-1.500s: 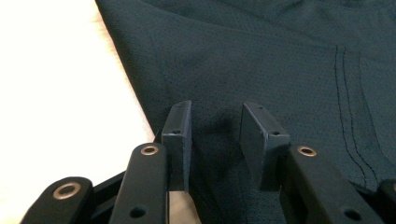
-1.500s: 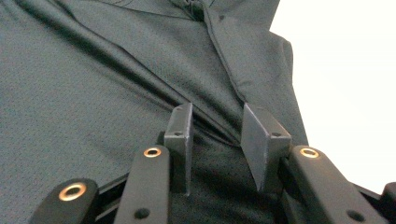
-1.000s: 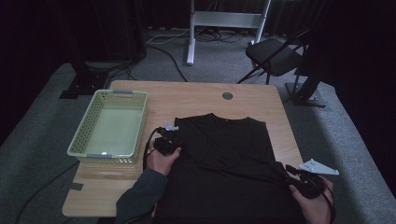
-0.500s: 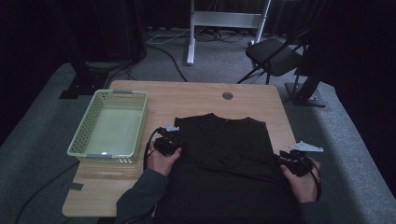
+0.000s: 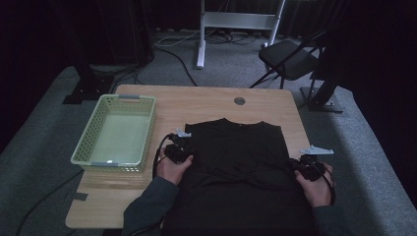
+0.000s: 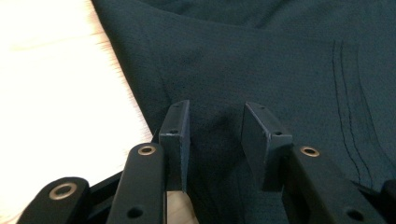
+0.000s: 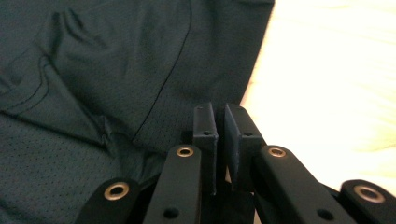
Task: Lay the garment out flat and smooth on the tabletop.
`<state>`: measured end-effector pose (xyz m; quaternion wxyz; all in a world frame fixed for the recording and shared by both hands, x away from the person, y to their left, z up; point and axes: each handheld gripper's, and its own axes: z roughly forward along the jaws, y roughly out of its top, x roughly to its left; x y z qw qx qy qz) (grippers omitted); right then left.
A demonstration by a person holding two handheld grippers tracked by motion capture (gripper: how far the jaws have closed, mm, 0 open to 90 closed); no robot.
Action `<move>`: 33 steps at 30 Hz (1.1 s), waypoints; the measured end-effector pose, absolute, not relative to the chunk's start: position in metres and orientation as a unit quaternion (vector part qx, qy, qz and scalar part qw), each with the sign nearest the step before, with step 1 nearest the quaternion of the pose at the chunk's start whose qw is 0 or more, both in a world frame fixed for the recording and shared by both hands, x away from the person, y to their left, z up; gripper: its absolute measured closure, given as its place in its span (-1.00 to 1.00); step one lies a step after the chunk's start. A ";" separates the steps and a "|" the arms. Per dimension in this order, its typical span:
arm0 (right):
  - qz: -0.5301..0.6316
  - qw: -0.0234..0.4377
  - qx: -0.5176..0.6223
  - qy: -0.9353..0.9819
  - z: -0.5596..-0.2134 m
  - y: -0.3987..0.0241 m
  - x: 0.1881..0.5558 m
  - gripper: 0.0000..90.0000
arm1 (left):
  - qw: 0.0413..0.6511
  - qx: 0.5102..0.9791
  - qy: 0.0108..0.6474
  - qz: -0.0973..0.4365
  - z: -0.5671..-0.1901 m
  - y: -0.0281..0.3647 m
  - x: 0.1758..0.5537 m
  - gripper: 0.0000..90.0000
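A black shirt lies flat on the wooden table, neck towards the far side. My left gripper rests at the shirt's left edge. In the left gripper view its jaws stand apart over the dark cloth, with a small pucker between them that the pads do not press. My right gripper sits at the shirt's right edge. In the right gripper view its jaws have just been closing and stand almost together, pinching the hem of the shirt where it meets bare table.
A pale green perforated basket stands on the table's left part, close to my left hand. A round cable hole sits near the far edge. A dark folding chair and a white stand are on the floor beyond.
My right gripper moved in from the near right corner to the shirt's right edge. The left hand stayed where it was.
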<state>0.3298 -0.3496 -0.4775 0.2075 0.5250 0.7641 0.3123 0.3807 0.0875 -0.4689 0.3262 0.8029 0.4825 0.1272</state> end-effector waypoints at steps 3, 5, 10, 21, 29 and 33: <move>0.312 0.212 0.535 0.756 -0.478 -0.356 0.336 0.82 | 0.325 0.805 0.480 0.125 -0.468 0.083 0.385 0.41; 0.310 0.214 0.538 0.754 -0.478 -0.360 0.339 0.81 | 0.322 0.808 0.478 0.125 -0.468 0.079 0.389 0.41; 0.310 0.218 0.545 0.748 -0.478 -0.368 0.345 0.81 | 0.313 0.814 0.471 0.135 -0.467 0.066 0.400 0.41; 0.307 0.220 0.557 0.740 -0.478 -0.375 0.350 0.58 | 0.305 0.817 0.464 0.155 -0.468 0.055 0.425 0.41; 0.317 0.216 0.549 0.742 -0.473 -0.368 0.337 0.36 | 0.297 0.818 0.464 0.166 -0.467 0.060 0.424 0.31; 0.330 0.209 0.538 0.747 -0.470 -0.363 0.328 0.35 | 0.306 0.824 0.448 0.166 -0.465 0.063 0.406 0.28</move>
